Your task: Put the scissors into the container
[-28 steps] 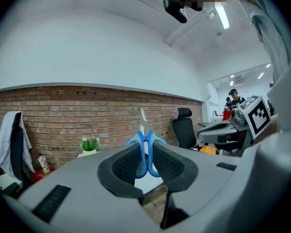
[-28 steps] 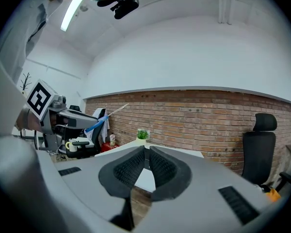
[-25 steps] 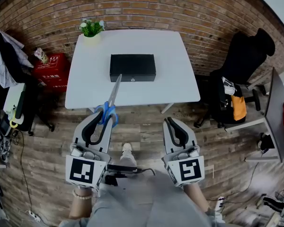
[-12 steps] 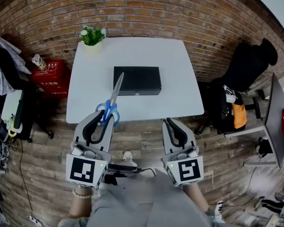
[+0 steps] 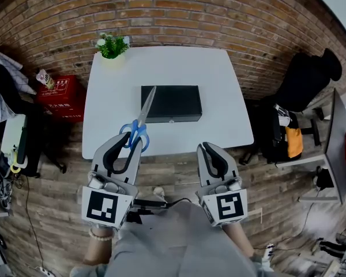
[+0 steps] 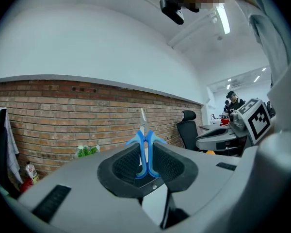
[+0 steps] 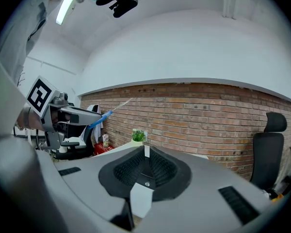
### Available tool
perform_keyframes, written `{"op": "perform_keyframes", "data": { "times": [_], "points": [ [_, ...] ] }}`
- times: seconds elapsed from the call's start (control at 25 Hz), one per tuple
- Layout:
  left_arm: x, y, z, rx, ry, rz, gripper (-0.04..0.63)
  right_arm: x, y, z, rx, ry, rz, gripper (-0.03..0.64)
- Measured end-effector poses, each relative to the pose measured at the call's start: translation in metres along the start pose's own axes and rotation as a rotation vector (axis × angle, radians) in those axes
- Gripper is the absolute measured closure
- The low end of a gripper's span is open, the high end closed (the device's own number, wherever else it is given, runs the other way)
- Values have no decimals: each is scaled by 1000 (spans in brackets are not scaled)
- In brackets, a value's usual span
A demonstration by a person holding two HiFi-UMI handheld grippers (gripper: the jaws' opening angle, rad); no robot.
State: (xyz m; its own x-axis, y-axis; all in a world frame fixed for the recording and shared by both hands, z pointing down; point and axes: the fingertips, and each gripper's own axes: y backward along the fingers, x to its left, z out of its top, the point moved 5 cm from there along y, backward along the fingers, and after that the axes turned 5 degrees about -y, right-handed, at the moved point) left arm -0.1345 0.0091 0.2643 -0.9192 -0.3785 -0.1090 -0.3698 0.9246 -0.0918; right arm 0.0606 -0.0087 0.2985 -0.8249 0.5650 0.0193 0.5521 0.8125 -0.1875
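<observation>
My left tool is clamped on the blue handles of the scissors, with the closed blades sticking out ahead of its tips. In the head view the blade point lies across the left end of the black box, but I cannot tell how high above it. The box sits on the white desk, and its lid looks shut to me. My right tool is on my side of the box and to its right, jaws pressed together with nothing in them.

I judge the scissors light and stiff: smooth plastic loops, slick steel, a sharp tip. Gripped only at the handles, the long blades could swing in the grip if the tip knocks the box. The handles remain the sensible hold, not the blades.
</observation>
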Motion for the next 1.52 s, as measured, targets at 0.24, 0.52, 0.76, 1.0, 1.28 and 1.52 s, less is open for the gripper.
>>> {"op": "perform_keyframes", "data": {
  "times": [0.24, 0.52, 0.76, 1.0, 1.28, 1.52],
  "points": [
    [10, -9, -4, -3, 4, -10, 495, 2, -12, -4, 21, 4, -7, 558],
    [14, -13, -4, -8, 1, -18, 495, 5, -18, -12, 58, 7, -6, 558],
    [16, -17, -7, -7, 13, -2, 495, 5, -27, -17, 88, 13, 21, 558],
    [18, -16, -10, 3, 27, 41, 495, 3, -41, -27, 126, 15, 67, 558],
    [21, -17, -19, 24, 52, 78, 495, 2, -69, -43, 138, -2, 117, 558],
    [20, -26, -27, 50, 61, 121, 496, -10, -91, -67, 220, -6, 127, 558]
  ]
}}
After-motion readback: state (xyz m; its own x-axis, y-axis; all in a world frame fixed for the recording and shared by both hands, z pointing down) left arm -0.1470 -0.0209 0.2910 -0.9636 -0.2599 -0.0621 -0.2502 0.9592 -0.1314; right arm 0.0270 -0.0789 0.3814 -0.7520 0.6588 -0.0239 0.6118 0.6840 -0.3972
